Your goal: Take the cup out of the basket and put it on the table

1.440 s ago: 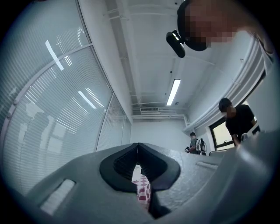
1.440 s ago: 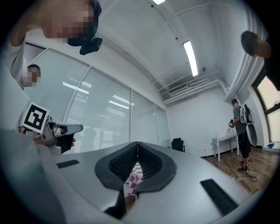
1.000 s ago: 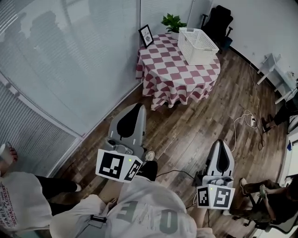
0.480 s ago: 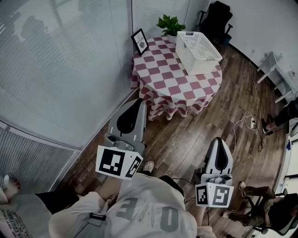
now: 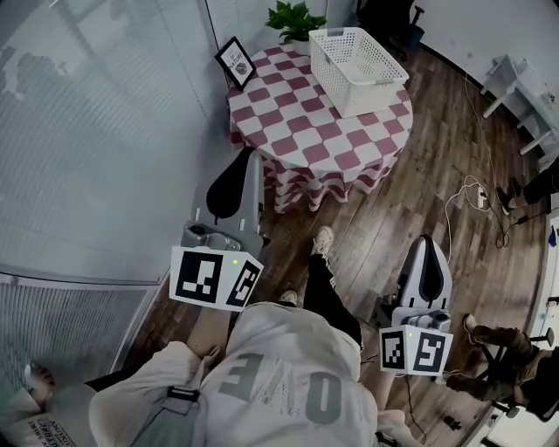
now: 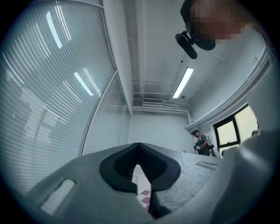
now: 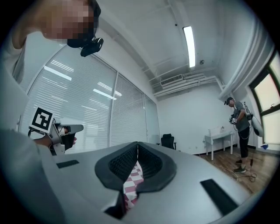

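Your left claw (image 5: 245,159) and right claw (image 5: 425,244) each have their jaws pressed together with nothing between them. Both hang over the wooden floor (image 5: 393,188), short of the round worktop (image 5: 293,131) with its red-and-white checked cloth. The white basket (image 5: 358,57) stands on the far right part of that worktop, well apart from both claws, near a small picture frame (image 5: 235,61) and a potted plant (image 5: 293,16); the cup can't be made out from here.

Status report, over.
Left tongs, right tongs shut, empty. Cup not visible; white slotted plastic basket on round red-checked table ahead. Nothing seen blocking.
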A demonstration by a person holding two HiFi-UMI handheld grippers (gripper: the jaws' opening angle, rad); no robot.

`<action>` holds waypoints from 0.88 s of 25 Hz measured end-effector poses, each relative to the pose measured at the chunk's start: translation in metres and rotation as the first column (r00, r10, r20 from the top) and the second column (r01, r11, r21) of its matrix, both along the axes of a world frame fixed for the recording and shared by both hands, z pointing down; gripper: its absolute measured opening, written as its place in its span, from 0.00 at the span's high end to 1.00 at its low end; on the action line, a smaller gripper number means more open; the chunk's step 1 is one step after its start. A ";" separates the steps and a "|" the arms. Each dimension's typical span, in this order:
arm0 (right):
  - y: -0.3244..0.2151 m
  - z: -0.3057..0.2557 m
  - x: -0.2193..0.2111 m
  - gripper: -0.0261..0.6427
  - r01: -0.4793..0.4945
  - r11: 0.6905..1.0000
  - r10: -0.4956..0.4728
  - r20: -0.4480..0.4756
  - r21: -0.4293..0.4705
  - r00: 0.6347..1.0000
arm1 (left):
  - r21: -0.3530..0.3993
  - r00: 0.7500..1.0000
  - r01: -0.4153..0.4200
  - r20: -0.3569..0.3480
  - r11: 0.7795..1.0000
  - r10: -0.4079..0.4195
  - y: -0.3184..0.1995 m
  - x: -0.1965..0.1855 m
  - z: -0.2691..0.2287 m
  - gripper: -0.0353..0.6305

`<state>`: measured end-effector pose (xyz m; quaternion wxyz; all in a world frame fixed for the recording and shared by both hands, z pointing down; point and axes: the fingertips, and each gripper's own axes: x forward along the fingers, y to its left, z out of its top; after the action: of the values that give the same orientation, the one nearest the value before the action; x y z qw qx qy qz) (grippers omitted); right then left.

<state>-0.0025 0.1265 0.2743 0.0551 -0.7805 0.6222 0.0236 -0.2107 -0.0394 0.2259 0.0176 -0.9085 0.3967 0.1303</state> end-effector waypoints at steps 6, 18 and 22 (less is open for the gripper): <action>-0.063 0.008 0.052 0.94 0.036 0.998 -0.037 0.014 0.052 0.999 | 0.029 1.000 0.002 0.030 1.000 -0.003 -0.043 0.052 0.004 0.94; -0.232 0.027 0.185 0.94 0.171 0.985 -0.173 0.075 0.038 0.982 | -0.023 0.997 0.032 0.065 0.999 -0.030 -0.185 0.197 0.017 0.94; -0.284 0.026 0.222 0.94 0.223 0.975 -0.222 0.080 0.003 0.972 | -0.039 0.997 0.026 0.067 0.999 -0.023 -0.230 0.248 0.014 0.94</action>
<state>0.2192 -0.1574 0.3001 0.0798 -0.7065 0.7031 -0.0159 0.0377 -0.2695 0.2394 0.0143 -0.9076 0.4095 0.0916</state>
